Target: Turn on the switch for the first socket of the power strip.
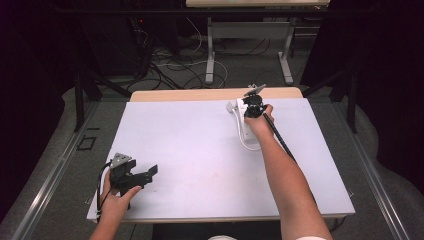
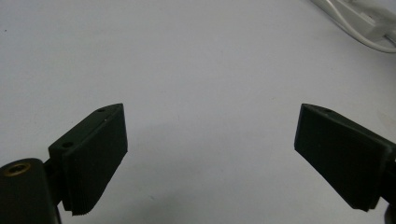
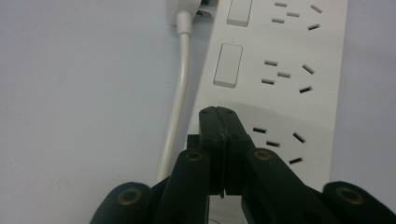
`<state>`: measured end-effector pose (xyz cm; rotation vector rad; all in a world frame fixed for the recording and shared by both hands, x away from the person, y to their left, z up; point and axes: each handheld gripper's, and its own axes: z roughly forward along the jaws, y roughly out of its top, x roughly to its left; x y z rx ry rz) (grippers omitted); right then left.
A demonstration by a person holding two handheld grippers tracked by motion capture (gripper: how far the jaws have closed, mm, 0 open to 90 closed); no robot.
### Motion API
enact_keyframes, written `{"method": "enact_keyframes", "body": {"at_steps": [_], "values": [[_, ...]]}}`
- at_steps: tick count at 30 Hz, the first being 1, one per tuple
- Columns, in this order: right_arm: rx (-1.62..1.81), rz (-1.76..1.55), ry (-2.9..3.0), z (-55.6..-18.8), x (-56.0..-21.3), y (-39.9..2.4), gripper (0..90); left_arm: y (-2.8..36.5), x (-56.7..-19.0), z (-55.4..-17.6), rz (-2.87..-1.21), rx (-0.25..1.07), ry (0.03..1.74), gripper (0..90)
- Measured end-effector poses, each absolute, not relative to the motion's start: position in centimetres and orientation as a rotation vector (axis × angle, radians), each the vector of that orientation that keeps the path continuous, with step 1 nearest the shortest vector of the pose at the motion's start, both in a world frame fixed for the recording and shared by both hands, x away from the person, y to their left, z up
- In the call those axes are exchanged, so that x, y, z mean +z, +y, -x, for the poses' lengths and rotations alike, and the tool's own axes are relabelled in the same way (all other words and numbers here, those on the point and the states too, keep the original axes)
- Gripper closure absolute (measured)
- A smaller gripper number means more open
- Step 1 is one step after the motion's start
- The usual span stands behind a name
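Power strip (image 3: 280,70), white, lying flat on the far right part of the white table surface (image 1: 200,150); several socket groups and rectangular rocker switches (image 3: 228,65) along its face. White cord (image 3: 180,93) runs alongside the strip, just beside its edge, to a plug at its far end; in the high view it loops toward the person near the right hand. Right gripper (image 3: 223,116): jaws pressed together with nothing between them, tips resting over the strip's face at the switch side, beside one socket group. Right hand (image 1: 260,122) extended well forward. Left gripper (image 2: 210,140): jaws spread wide, bare table between them, near the table's front left corner, well apart from the strip. Left hand (image 1: 116,200) grips it at the table edge.
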<state>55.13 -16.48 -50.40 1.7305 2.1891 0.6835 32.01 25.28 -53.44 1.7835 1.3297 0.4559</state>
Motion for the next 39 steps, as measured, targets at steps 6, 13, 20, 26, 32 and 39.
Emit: {"method": "enact_keyframes", "body": {"at_steps": [6,13,20,26,32,39], "values": [[0.671,-1.742,2.189,-55.1,-50.7,-16.4,90.0,25.3,-53.4,-32.0,-1.785,0.455,1.329,9.5],[0.66,-1.736,2.201,-55.1,-51.1,-16.3,90.0,25.2,-53.4,-32.0,-1.785,0.456,1.327,9.5],[0.668,-1.726,2.204,-55.0,-51.1,-16.3,90.0,25.3,-53.5,-32.0,-1.785,0.456,1.327,9.5],[0.665,-1.733,2.199,-55.0,-51.1,-16.2,90.0,25.2,-53.4,-32.0,-1.789,0.454,1.327,9.5],[0.695,-1.738,2.194,-54.9,-51.3,-16.5,90.0,25.2,-53.4,-32.0,-1.786,0.458,1.325,9.6],[0.704,-1.751,2.184,-54.7,-51.5,-16.6,90.0,25.2,-53.4,-31.9,-1.791,0.457,1.324,9.6]]}}
